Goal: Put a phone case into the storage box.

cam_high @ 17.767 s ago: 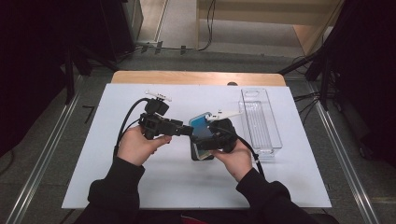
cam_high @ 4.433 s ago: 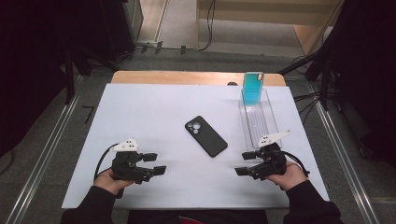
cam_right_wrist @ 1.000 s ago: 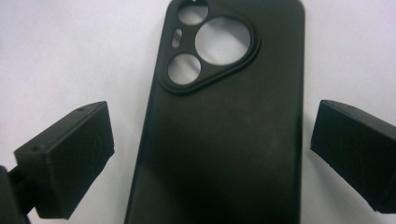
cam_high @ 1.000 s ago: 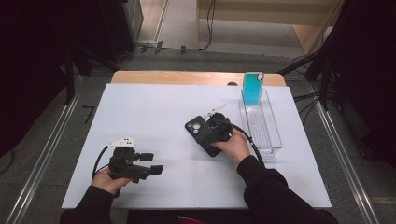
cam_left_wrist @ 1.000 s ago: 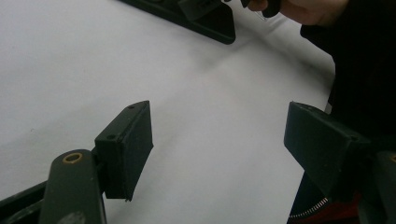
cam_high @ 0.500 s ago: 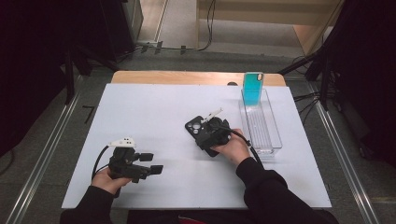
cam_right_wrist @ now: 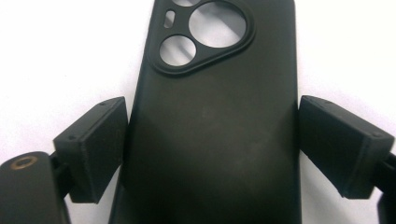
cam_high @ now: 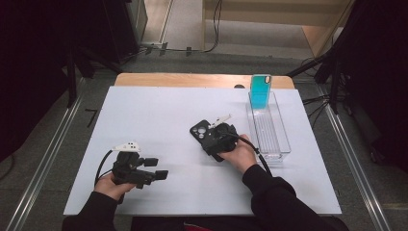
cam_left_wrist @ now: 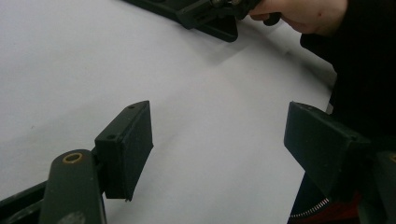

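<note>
Right tongs (cam_right_wrist: 212,149) moved onto black phone case (cam_right_wrist: 215,116), closing astride it; left tongs (cam_left_wrist: 219,149) open, empty

No legible text or labels anywhere

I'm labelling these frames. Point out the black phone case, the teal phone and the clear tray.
black phone case (cam_right_wrist: 210,140): right gripper view, its back.
teal phone (cam_high: 260,91): high view, its face.
clear tray (cam_high: 281,139): high view, right wall.

Black phone case (cam_right_wrist: 215,140) between gripper (cam_right_wrist: 212,144) jaws (closing)
</note>
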Demonstrator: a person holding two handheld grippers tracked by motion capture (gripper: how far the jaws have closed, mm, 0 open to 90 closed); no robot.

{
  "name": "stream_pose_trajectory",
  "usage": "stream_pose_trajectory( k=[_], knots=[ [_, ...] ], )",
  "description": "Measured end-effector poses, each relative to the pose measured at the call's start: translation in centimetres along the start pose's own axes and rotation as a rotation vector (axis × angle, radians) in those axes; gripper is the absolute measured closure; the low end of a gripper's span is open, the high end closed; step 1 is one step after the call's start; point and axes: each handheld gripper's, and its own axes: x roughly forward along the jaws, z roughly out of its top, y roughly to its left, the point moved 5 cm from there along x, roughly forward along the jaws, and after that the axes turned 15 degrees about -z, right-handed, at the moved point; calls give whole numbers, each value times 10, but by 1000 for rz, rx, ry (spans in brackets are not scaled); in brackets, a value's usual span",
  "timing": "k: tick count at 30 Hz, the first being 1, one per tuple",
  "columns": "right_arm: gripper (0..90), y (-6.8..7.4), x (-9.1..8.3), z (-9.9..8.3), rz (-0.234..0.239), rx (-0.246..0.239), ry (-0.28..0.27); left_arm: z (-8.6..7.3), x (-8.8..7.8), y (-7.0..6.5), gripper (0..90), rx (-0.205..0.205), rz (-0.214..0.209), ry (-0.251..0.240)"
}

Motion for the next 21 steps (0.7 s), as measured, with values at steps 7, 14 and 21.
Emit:
stream_pose_trajectory(
  k=[7,14,21],
  knots=[
    [142,-1,-1,0,4,14,-9,1,-1,0,237,8,6,-7],
    [146,-4,-4,1,17,14,-14,4,0,-2,236,0,18,-32],
    [146,-7,-18,8,48,55,-45,9,-1,-5,190,-42,-15,-17]
  ],
)
